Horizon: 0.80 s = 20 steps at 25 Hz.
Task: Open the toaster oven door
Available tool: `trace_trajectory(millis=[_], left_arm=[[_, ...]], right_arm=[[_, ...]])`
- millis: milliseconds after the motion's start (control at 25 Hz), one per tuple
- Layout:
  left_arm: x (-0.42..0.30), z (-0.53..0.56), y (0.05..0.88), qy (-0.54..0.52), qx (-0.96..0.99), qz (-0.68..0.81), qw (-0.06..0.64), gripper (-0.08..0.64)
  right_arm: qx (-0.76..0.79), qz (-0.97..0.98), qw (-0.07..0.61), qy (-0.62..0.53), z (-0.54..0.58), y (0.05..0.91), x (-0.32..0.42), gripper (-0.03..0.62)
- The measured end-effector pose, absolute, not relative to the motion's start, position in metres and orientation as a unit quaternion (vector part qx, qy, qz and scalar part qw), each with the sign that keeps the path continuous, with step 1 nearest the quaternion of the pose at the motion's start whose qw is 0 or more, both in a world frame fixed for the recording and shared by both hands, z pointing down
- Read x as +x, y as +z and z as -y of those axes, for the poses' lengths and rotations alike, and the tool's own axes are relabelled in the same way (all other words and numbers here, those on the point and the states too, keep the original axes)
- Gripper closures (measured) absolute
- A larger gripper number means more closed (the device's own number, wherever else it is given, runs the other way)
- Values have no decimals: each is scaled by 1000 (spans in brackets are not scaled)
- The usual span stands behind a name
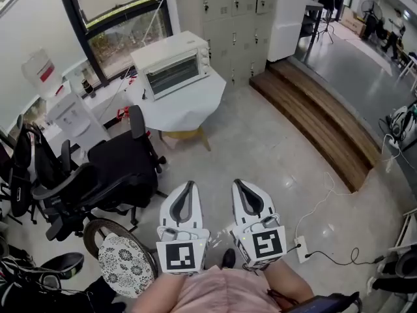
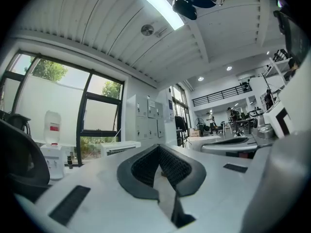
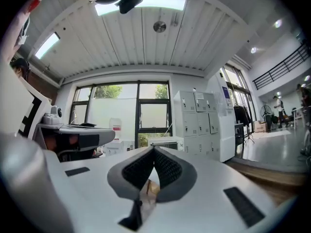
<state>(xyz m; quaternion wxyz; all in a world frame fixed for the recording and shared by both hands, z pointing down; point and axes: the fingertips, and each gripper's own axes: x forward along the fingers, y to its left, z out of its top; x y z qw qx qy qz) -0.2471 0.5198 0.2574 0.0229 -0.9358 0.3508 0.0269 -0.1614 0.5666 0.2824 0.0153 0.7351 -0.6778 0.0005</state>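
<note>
The white toaster oven (image 1: 171, 65) stands on a white table (image 1: 195, 106) at the far side of the room, its glass door shut. Both grippers are held low near my body, far from the oven. My left gripper (image 1: 191, 185) and my right gripper (image 1: 236, 184) sit side by side, pointing toward the table, each with jaws closed tip to tip on nothing. In the left gripper view the left gripper (image 2: 159, 147) points at the room, with the oven (image 2: 120, 147) small and distant at its left. In the right gripper view the oven (image 3: 165, 142) lies just beyond the right gripper (image 3: 154, 150).
Black office chairs (image 1: 107, 175) crowd the left, beside a water dispenser (image 1: 70, 117). A round patterned cushion (image 1: 125, 265) lies near my left. Grey lockers (image 1: 228, 8) line the back wall. A wooden step (image 1: 322, 119) runs along the right. A power strip (image 1: 303, 248) with its cable lies on the floor.
</note>
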Motion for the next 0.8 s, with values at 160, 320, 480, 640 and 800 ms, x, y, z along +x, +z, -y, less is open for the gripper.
trace_trajectory(millis=[160,320,480,640,800], left_arm=[[-235,-515,264,19,-930,-367,27,548],[-224,-499,272,10,-926,-377,19,547],[-211,-475,279,5,-925,-380,19,547],[-194,-429,292,-1,-925,-380,10,546],[-176,-367,301,-6,-924,-382,4,547]], right_arm=[[721,692,26,2,-562,292,-146,591],[722,692,28,15,-548,301,-127,591],[720,693,30,19,-526,308,-110,591],[719,694,34,24,-480,319,-94,591],[717,696,36,25,-419,324,-78,591]])
